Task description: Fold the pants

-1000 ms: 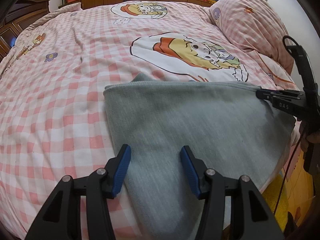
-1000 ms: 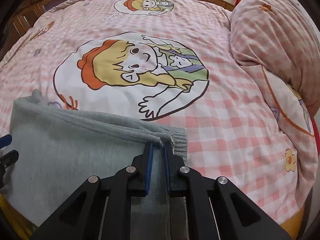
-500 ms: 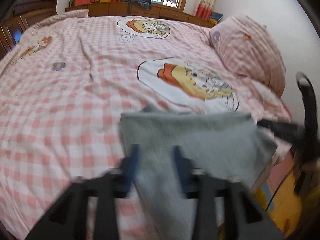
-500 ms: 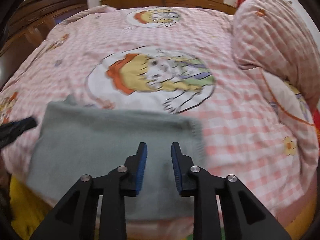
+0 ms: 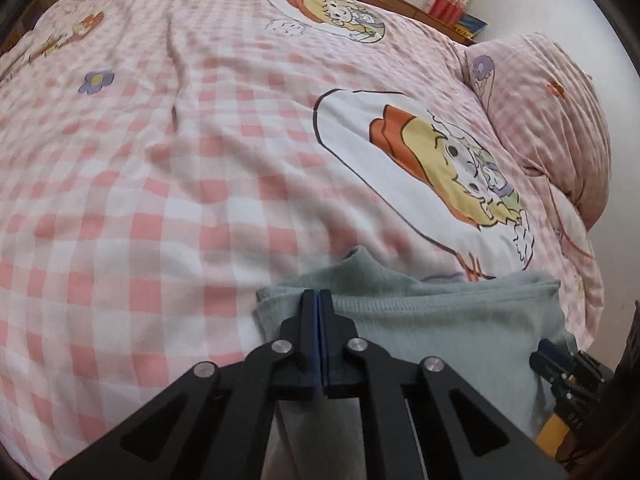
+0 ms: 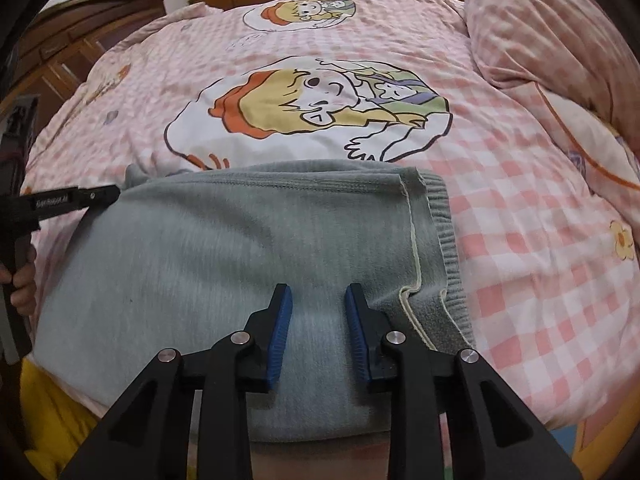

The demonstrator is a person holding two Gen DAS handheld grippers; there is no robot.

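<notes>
Left tongs clamp the pants at their far-left corner; right tongs opening, empty, above them.

The left gripper points steeply down, its jaws pressed together on the pants at a far corner. The right gripper (tilted down too) hovers over the cloth, jaws opening, pads gripping nothing.

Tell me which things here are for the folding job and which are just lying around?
For the job:
- gray pants
- left gripper, shut on their edge
- right gripper, opening above them

Just lying around:
- pillow
- checked bedcover
- curtains
</notes>
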